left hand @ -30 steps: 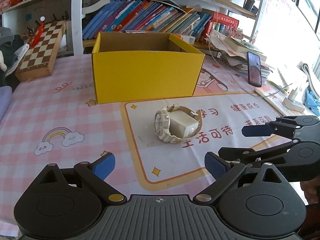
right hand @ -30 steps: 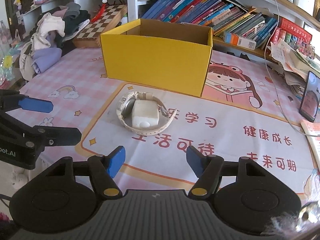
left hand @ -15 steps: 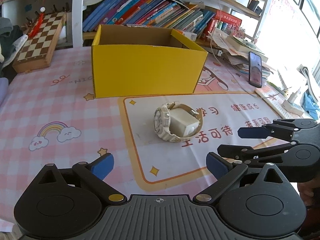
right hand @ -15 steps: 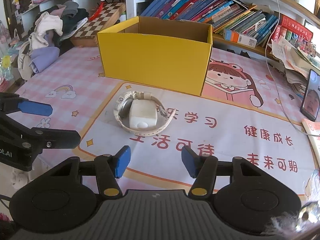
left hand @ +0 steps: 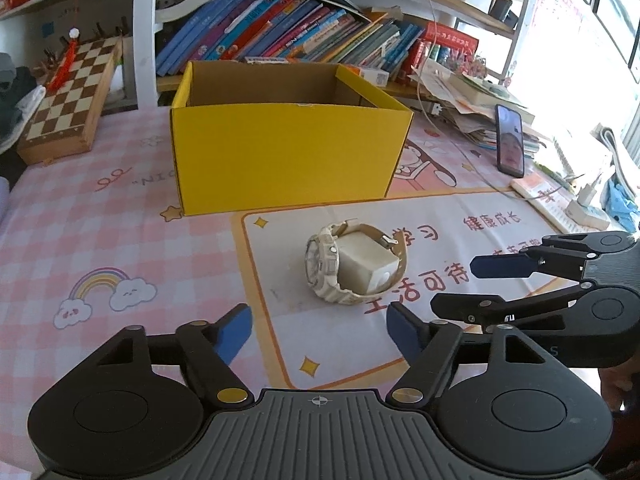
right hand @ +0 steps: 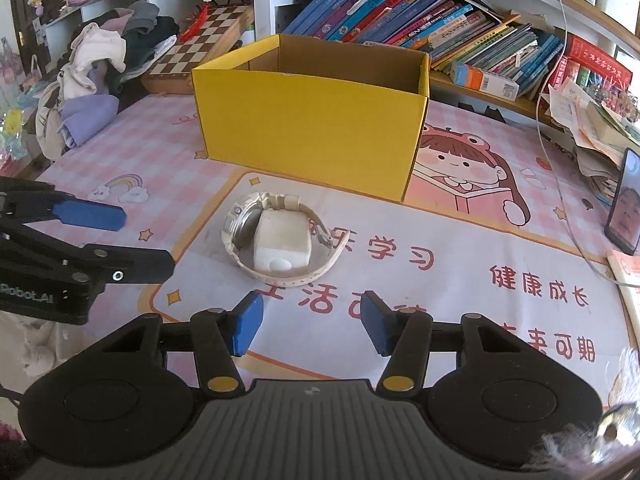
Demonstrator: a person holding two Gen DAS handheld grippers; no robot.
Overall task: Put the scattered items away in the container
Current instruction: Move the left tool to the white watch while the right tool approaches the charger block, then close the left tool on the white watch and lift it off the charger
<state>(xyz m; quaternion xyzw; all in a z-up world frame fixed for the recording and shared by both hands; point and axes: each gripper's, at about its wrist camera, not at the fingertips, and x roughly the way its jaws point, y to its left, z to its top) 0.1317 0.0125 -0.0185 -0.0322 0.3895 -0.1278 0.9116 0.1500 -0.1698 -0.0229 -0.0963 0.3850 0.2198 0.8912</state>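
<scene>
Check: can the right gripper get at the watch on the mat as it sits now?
Probably yes. The watch, wrapped round its white block, lies on the mat just ahead of the right gripper, with bare mat between. The jaws are closing with nothing in them, and look narrower than the watch, so they'd likely need reopening.

Table mat (right hand: 460, 280) carried red Chinese print: 学习 at 12 o'clock, 健康成长 at 3, 未来可期 at 5. Left gripper (right hand: 24, 300), at 9 o'clock, bore partial white lettering "obot.AI". Book spines were unreadable.
</scene>
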